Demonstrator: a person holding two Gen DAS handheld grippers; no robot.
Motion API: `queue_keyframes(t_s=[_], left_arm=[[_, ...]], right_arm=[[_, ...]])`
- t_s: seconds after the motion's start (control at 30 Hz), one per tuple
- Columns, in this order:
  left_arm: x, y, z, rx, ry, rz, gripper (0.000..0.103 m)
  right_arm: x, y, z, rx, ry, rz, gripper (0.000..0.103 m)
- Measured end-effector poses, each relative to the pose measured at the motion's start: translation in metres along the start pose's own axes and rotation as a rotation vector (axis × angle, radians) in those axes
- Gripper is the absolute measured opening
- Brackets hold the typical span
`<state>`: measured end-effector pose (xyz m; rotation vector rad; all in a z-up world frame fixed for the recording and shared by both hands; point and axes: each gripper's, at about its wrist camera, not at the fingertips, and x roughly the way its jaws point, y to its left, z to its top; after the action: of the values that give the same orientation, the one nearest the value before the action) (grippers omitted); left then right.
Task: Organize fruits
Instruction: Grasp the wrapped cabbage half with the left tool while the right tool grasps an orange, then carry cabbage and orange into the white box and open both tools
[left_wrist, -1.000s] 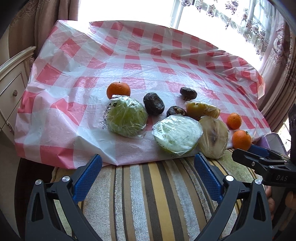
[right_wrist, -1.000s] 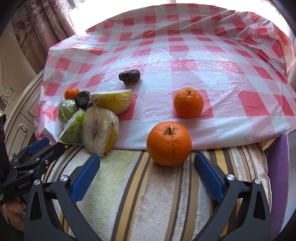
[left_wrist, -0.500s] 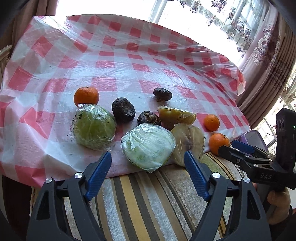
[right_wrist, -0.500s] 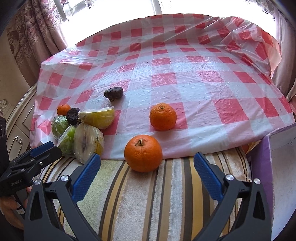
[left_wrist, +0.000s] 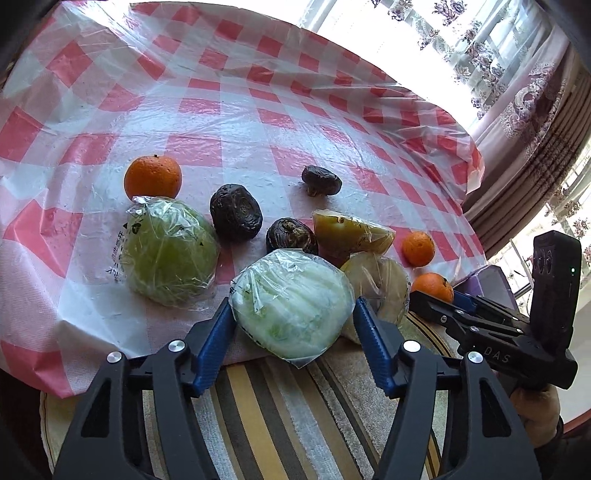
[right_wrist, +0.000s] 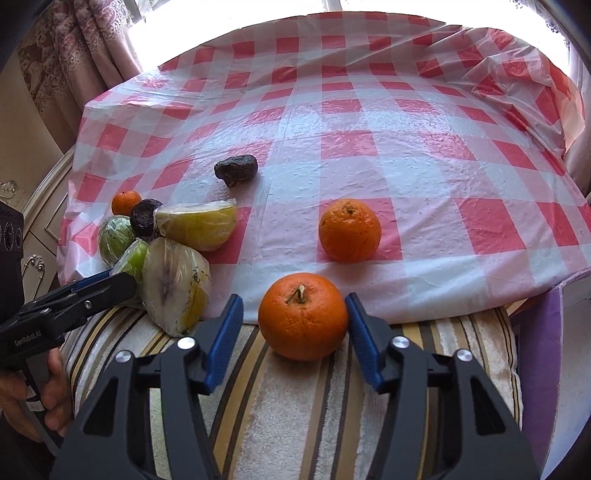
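Note:
My left gripper (left_wrist: 293, 314) is open, its blue fingers either side of a plastic-wrapped pale green cut fruit (left_wrist: 291, 302) at the cloth's near edge. A second wrapped green fruit (left_wrist: 170, 251) lies to its left, an orange (left_wrist: 152, 176) behind that. Three dark wrinkled fruits (left_wrist: 236, 212) and two wrapped yellowish wedges (left_wrist: 351, 232) lie nearby. My right gripper (right_wrist: 294, 317) is open, its fingers flanking a stemmed orange (right_wrist: 303, 326) on the striped cushion. Another orange (right_wrist: 349, 229) sits on the cloth beyond it.
A red-and-white checked plastic cloth (right_wrist: 369, 110) covers the table. A striped cushion (right_wrist: 295, 406) lies at its near edge. A purple box (right_wrist: 539, 350) stands at the right. A cream cabinet (right_wrist: 40, 236) is at the left, curtains (left_wrist: 524, 110) behind.
Both grippers have moved forward. The left one now brackets the wrapped pale green fruit, and the right one now brackets the stemmed orange. The fruits have not moved.

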<state>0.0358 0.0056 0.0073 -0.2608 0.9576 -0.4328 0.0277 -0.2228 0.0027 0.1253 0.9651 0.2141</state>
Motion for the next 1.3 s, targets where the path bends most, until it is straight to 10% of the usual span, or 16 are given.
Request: queue_keyframes(t_s=[0.73, 1.3], left_arm=[[-0.033, -0.03, -0.007, 0.106, -0.08, 0.114, 0.056], [0.008, -0.177, 0.001, 0.43, -0.019, -0.014, 0.056]], right_arm=[[-0.039, -0.023, -0.01, 0.058, -0.057, 0.076, 0.044], [-0.105, -0.16, -0.038, 0.277, -0.147, -0.075, 0.044]])
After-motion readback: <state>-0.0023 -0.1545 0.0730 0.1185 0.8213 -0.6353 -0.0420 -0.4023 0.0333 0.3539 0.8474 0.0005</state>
